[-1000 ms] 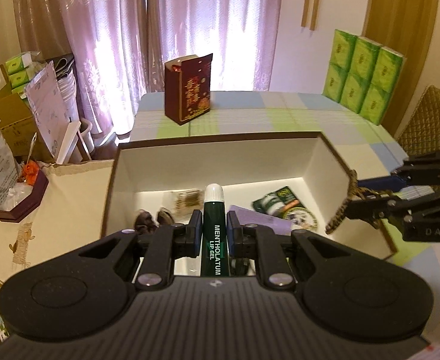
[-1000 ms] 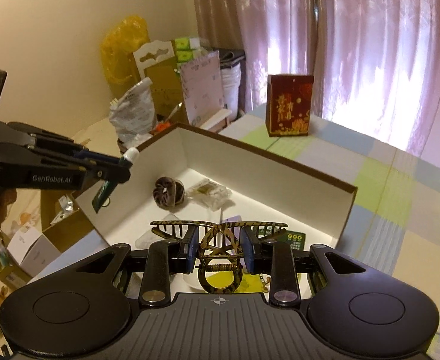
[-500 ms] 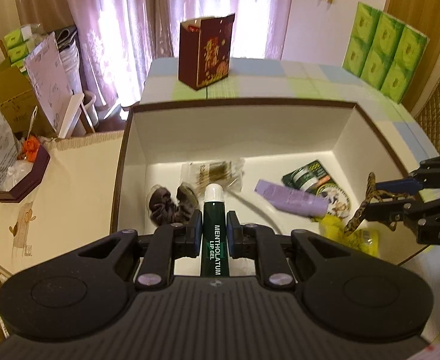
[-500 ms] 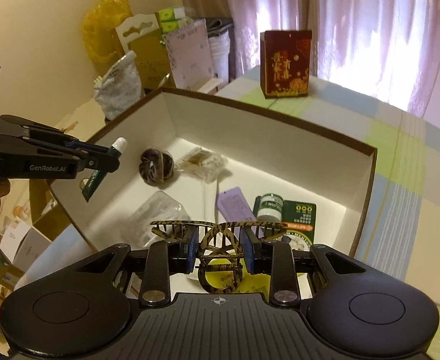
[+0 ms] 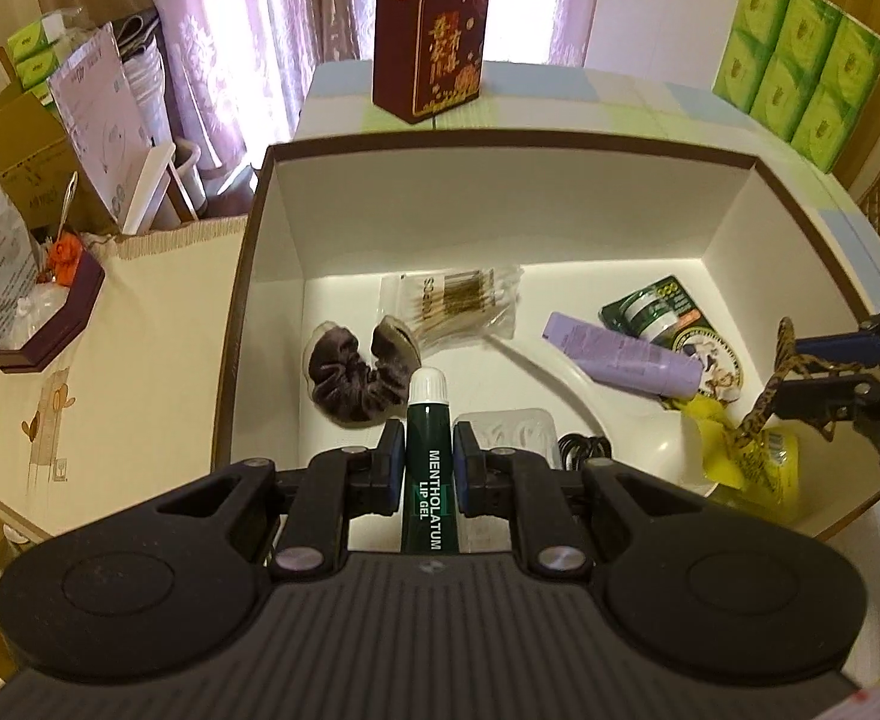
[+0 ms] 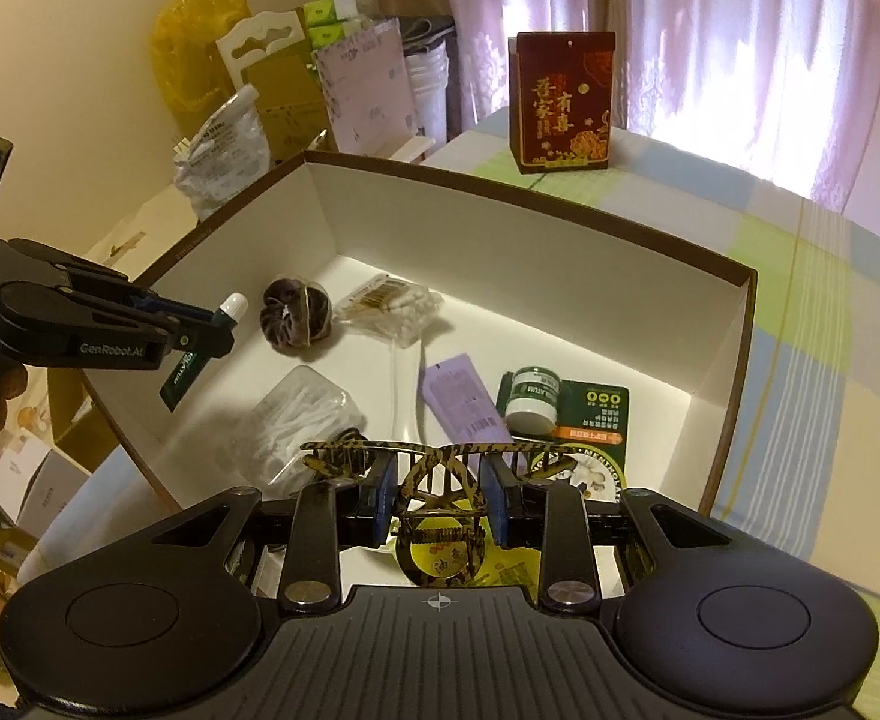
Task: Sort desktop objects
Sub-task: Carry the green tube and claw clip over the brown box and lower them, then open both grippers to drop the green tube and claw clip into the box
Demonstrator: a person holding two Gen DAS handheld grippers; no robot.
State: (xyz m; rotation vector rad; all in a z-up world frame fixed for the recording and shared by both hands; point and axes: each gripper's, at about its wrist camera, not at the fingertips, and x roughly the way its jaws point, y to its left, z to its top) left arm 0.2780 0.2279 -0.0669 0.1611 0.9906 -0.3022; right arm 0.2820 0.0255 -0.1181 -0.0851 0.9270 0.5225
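Observation:
My left gripper [image 5: 429, 461] is shut on a dark green lip gel tube [image 5: 426, 480] with a white cap, held above the near left part of the white storage box [image 5: 499, 204]. That tube [image 6: 185, 366] and the left gripper [image 6: 200, 339] also show at the left of the right wrist view. My right gripper [image 6: 440, 495] is shut on a tortoiseshell hair claw clip [image 6: 440, 474], hovering over the box's near right side; the clip [image 5: 781, 372] appears at the right edge of the left wrist view.
Inside the box lie a brown scrunchie [image 5: 356, 372], a cotton swab packet [image 5: 457, 300], a purple tube [image 5: 619, 354], a green balm card [image 6: 559, 402], a yellow packet [image 5: 751, 456] and a clear swab case [image 6: 302, 420]. A dark red carton [image 6: 562, 102] stands beyond on the checked tablecloth.
Both grippers have moved forward and down over the box, so its contents look closer and larger. Each still holds its item.

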